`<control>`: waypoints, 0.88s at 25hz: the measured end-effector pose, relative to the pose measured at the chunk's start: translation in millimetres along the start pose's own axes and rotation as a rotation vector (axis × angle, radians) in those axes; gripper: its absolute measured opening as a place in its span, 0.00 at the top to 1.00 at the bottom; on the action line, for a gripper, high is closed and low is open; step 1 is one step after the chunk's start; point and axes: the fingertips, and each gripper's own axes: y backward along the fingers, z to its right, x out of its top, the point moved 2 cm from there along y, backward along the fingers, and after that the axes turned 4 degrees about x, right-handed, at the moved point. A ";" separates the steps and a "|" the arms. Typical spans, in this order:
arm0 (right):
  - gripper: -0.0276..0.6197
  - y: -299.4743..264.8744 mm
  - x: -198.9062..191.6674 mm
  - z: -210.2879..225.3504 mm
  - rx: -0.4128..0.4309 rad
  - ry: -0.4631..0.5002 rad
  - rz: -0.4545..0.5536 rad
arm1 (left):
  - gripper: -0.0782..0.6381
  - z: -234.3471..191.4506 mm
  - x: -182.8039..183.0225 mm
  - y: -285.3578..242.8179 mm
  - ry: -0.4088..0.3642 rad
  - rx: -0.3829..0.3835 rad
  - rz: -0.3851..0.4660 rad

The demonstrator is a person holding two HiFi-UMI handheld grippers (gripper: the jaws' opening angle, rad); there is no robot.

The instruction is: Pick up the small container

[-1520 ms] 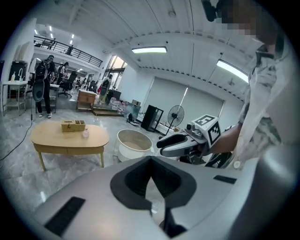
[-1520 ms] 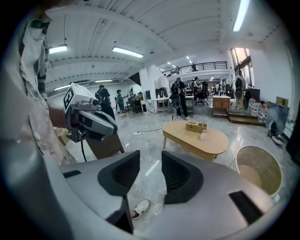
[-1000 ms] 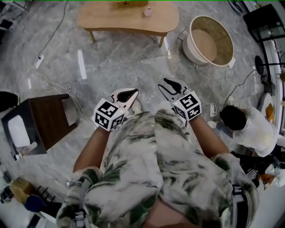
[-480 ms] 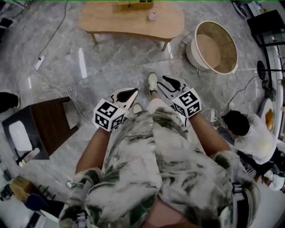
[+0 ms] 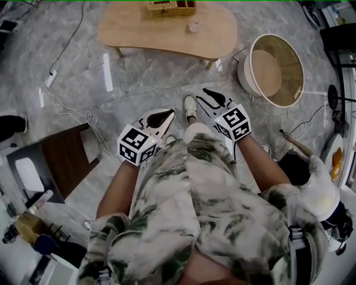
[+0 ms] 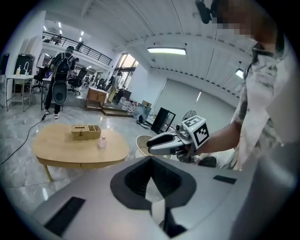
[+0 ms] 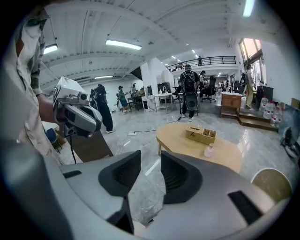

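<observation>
The small container (image 5: 193, 26), a clear little jar with a pale pink tint, stands on the light wooden table (image 5: 144, 30) far ahead of me. It also shows as the small container (image 6: 101, 142) in the left gripper view and the small container (image 7: 209, 150) in the right gripper view. My left gripper (image 5: 161, 117) is held in front of my body with its jaw tips together and nothing in them, seen close as the left gripper (image 6: 150, 161). My right gripper (image 5: 211, 100) is level with it; the right gripper (image 7: 150, 159) stands open, with only floor in the gap.
A wooden organiser box (image 5: 171, 6) sits behind the container on the table. A round beige tub (image 5: 275, 69) stands right of the table. A dark side table (image 5: 61, 161) is at my left, with a cable and power strip (image 5: 50, 78) on the floor. A person (image 5: 311, 183) crouches at right.
I have stepped forward: the table and tub sit nearer and lower in view, and my shoe has come out between the grippers. Both grippers keep their pose.
</observation>
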 end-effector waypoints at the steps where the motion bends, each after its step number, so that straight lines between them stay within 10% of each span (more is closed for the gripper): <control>1: 0.72 -3.8 1.5 13.5 0.006 0.002 -0.005 | 0.86 -4.5 6.8 -10.3 0.006 0.002 -0.003; 22: 0.71 -96.6 -12.1 273.2 0.032 0.006 -0.036 | 0.86 -68.7 90.9 -198.3 0.096 0.025 -0.062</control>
